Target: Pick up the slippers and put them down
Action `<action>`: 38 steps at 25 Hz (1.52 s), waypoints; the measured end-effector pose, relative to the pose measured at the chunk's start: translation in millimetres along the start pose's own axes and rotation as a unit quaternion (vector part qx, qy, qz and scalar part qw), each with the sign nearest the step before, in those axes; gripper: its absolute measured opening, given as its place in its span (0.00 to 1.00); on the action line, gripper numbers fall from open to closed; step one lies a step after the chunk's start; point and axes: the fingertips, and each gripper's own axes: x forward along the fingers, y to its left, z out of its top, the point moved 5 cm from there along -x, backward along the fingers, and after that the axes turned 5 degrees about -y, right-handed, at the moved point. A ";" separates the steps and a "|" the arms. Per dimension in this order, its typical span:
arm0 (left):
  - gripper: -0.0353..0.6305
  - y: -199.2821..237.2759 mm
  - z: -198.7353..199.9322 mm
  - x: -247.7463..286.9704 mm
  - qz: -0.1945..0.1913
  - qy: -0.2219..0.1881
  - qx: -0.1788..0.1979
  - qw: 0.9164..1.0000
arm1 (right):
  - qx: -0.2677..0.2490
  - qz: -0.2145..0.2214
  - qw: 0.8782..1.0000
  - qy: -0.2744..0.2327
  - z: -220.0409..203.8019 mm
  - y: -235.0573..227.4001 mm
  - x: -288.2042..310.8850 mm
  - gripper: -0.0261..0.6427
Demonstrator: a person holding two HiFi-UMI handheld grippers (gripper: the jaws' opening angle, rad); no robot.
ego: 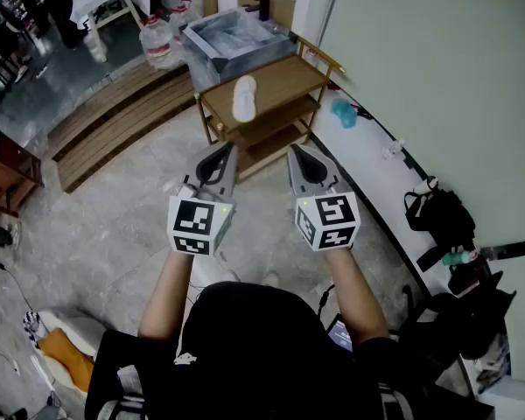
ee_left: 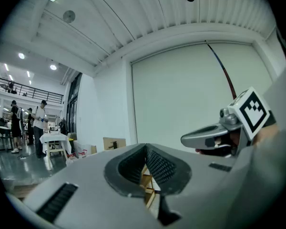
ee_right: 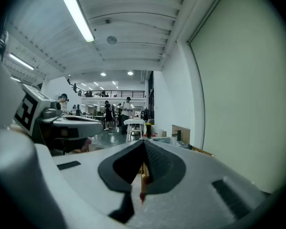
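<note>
Head view: nothing of the task looks done yet. One white slipper (ego: 244, 99) lies on the top board of the wooden shelf (ego: 289, 75), and I can find no second slipper. The left gripper (ego: 226, 150) and right gripper (ego: 296, 150) are held level, side by side, short of the shelf's front and well apart from the slipper. What remains is the reach, the grasp, the lift and the setting down. A grey box (ego: 195, 38) sits behind the shelf. What is inside it may be crumpled clear plastic, but the view is too small to be sure.

Left gripper view: the left gripper (ee_left: 145, 150) has its fingers closed together on nothing. Only a sliver of the shelf's wood shows beyond them.

Right gripper view: the right gripper (ee_right: 143, 152) is likewise pinched closed and empty, pointing toward the shelf.
</note>
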 end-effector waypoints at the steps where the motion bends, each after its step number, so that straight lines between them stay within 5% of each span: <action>1: 0.06 -0.6 -0.4 1.2 0.003 0.002 -0.002 1.000 | 0.004 0.002 1.000 -0.002 -0.6 -1.5 -0.3 0.03; 12: 0.06 -19.5 -22.5 2.1 0.023 0.033 0.025 0.999 | 0.013 0.019 1.000 0.014 -27.8 -21.5 -7.6 0.03; 23: 0.06 -11.5 -48.2 21.3 0.033 0.053 -0.004 0.998 | 0.005 0.024 0.999 0.030 -46.9 -35.3 14.8 0.03; 38: 0.06 54.4 -76.8 118.9 0.030 0.058 -0.027 0.998 | -0.022 0.025 0.998 0.059 -61.4 -80.4 119.9 0.03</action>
